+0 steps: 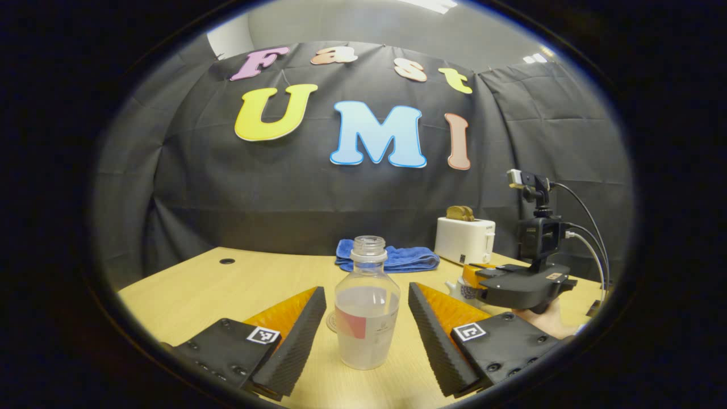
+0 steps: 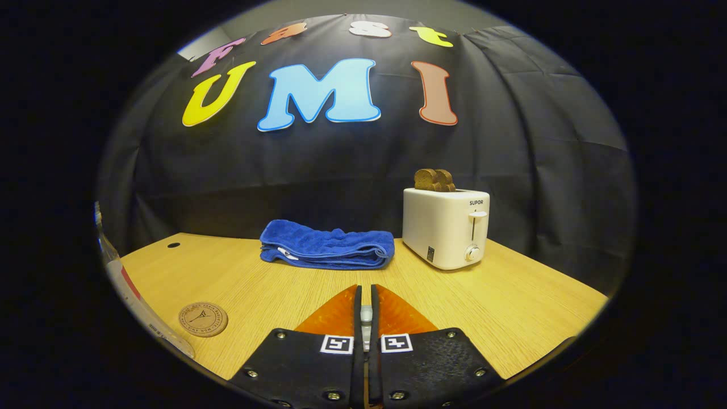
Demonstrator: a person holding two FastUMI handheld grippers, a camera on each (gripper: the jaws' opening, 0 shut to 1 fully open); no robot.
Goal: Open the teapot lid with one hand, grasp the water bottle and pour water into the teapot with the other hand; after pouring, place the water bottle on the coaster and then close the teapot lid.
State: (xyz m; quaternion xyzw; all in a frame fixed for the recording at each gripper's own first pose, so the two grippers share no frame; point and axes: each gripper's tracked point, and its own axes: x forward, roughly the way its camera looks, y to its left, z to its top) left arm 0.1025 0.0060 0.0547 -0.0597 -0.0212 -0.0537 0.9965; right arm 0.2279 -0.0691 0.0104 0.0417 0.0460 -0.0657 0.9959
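- In the left gripper view we see the left hand-held gripper [image 1: 366,335] wide open, its fingers on either side of the water bottle [image 1: 367,309] with a gap on each side, not pressing on it.
- The bottle stands upright on the desk [image 1: 227,287], uncapped and partly filled with water.
- To the right we see the right hand-held gripper [image 1: 525,284], held in a hand [image 1: 545,318], over the teapot [image 1: 466,287], which is mostly hidden.
- In the right gripper view its fingers are closed on a small pale thing; we cannot tell what it is.
- The coaster [image 2: 203,319] lies flat at the near left of the desk.
- At the far side a folded blue towel [image 2: 328,245] lies left of a white toaster [image 2: 447,227] with bread in it.
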